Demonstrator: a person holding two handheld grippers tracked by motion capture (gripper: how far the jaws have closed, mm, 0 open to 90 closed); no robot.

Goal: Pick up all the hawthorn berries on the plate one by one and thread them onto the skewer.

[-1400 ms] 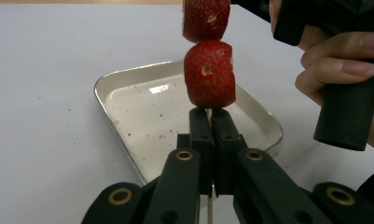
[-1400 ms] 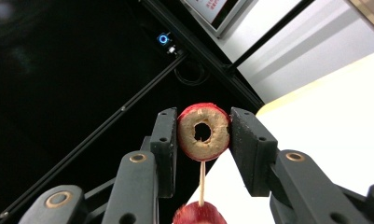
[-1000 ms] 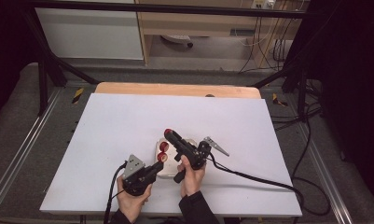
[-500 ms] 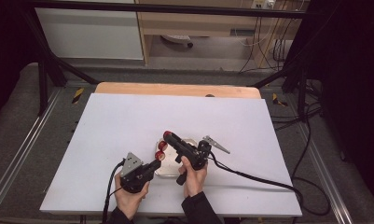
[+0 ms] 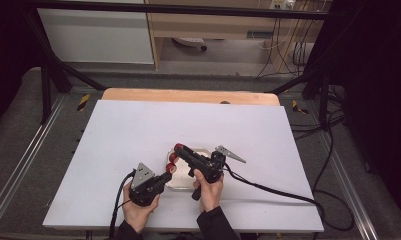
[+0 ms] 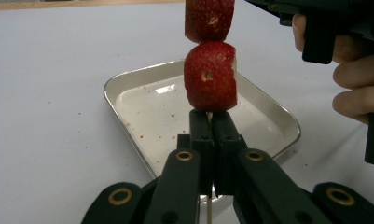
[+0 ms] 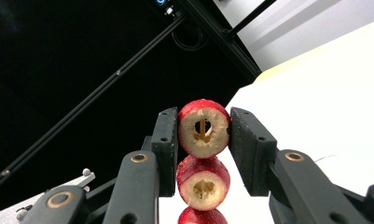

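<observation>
While the left gripper (image 6: 208, 140) pinched the skewer (image 6: 208, 212) with its jaws closed tight on the thin stick, strawberry pieces stood stacked on it straight above the jaw tips. In the left gripper view, the lowest piece (image 6: 209, 77) sat just over the jaws, and a second piece (image 6: 209, 19) rested on top of it. Behind and below them lay the tray (image 6: 128, 84), a shallow metal one on the white table (image 6: 49, 70), bare but for a few red specks.

The right gripper (image 7: 203, 135) came in from above, its jaws closed on the top piece (image 7: 204, 128), one pad against each side. In the right gripper view the cut face of that piece showed a hollow with the skewer tip inside it; another piece (image 7: 203, 182) sat directly beneath.

From the high view, both grippers met over the tray (image 5: 200, 151) near the table's (image 5: 138, 130) front edge, the left hand (image 5: 138, 210) and right hand (image 5: 210, 192) close together.
</observation>
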